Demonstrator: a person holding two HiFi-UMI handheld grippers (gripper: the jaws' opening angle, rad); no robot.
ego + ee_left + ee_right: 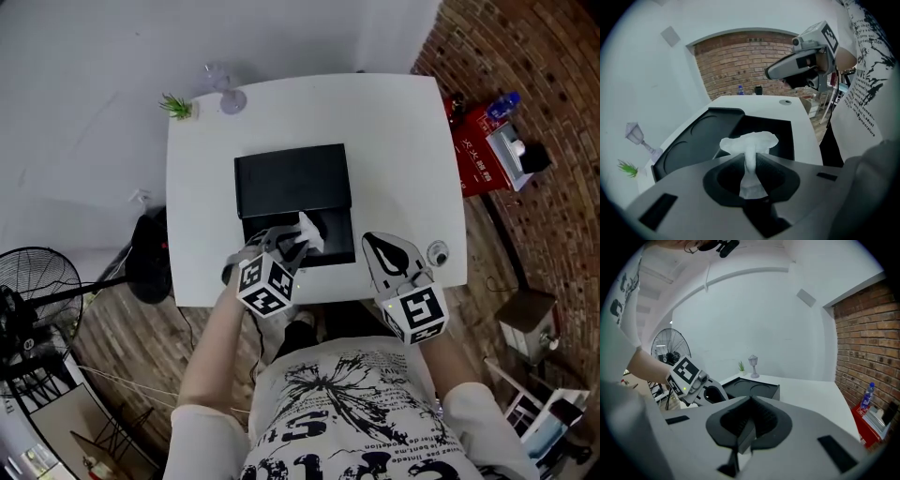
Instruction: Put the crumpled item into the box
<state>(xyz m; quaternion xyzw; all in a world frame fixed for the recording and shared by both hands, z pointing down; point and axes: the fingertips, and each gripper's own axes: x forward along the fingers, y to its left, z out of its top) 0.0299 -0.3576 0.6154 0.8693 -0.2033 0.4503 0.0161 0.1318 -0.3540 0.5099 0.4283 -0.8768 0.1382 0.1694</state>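
A black box (339,236) lies open on the white table (403,169), with its lid (291,178) flat behind it. My left gripper (292,246) is shut on a white crumpled tissue (309,232) and holds it over the box's near left part. In the left gripper view the tissue (750,142) sticks up between the jaws, above the box (776,133). My right gripper (380,246) hovers at the box's right near corner. Its jaws meet with nothing between them in the right gripper view (750,404), where the left gripper (710,392) and the box (754,389) also show.
A small green plant (178,106) and a clear lamp-shaped ornament (223,89) stand at the table's far left corner. A small round object (437,253) sits near the right front edge. A fan (37,281) stands on the floor to the left; a red crate (483,150) lies by the brick wall.
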